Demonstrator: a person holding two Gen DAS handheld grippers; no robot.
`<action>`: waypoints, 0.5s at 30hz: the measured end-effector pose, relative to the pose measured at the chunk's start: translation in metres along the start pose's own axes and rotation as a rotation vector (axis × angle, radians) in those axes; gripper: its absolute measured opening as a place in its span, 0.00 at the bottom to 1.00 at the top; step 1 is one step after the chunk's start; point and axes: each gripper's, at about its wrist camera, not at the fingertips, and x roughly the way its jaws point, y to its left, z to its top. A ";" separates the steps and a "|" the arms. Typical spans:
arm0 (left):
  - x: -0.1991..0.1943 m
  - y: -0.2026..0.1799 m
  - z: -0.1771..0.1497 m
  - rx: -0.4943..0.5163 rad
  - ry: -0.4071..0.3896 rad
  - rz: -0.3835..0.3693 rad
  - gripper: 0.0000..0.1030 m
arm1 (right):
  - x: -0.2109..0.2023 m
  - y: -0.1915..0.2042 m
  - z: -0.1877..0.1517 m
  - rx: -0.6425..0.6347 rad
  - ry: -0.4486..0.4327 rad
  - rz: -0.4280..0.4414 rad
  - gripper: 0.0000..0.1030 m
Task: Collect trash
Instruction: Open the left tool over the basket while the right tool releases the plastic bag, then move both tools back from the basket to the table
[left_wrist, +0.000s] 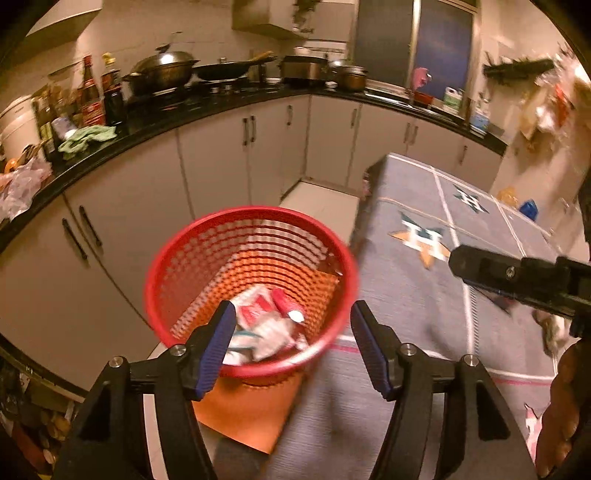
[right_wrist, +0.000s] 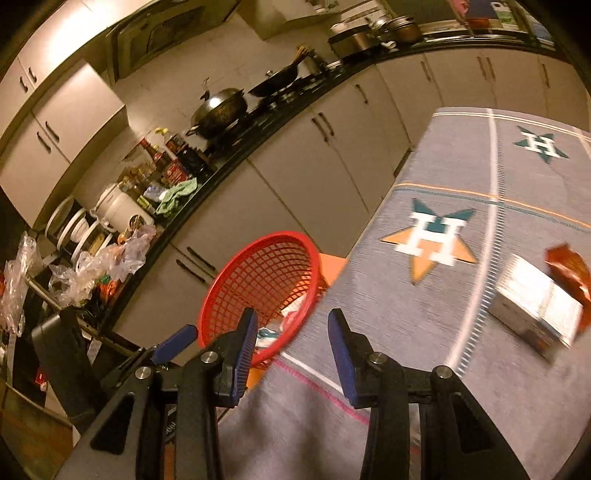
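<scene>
A red mesh basket (left_wrist: 207, 229) stands on the floor beside the table, and crumpled red-and-white wrappers (left_wrist: 266, 325) lie in its bottom. My left gripper (left_wrist: 293, 314) hangs above the basket's near rim, open, with nothing between its blue pads (left_wrist: 218, 347). In the right wrist view the basket (right_wrist: 258, 240) is just left of the table edge. My right gripper (right_wrist: 292, 315) is open and empty over that edge. A white box (right_wrist: 532, 306) and a red-orange packet (right_wrist: 569, 266) lie blurred on the grey cloth at the right.
The table (left_wrist: 424, 295) carries a grey cloth with star patterns. An orange mat (left_wrist: 243, 413) lies under the basket. Behind it a black counter (left_wrist: 155, 122) holds woks, bottles, a green rag and plastic bags above white cabinets (left_wrist: 221, 162). A hand (left_wrist: 561, 406) shows at the right.
</scene>
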 end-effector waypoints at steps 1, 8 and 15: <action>0.001 -0.008 -0.002 0.012 0.006 -0.006 0.62 | -0.007 -0.003 -0.002 0.006 -0.011 -0.004 0.42; 0.009 -0.066 -0.017 0.102 0.049 -0.068 0.62 | -0.067 -0.044 -0.024 0.042 -0.074 -0.067 0.50; 0.016 -0.133 -0.033 0.218 0.083 -0.139 0.62 | -0.135 -0.095 -0.047 0.097 -0.147 -0.179 0.51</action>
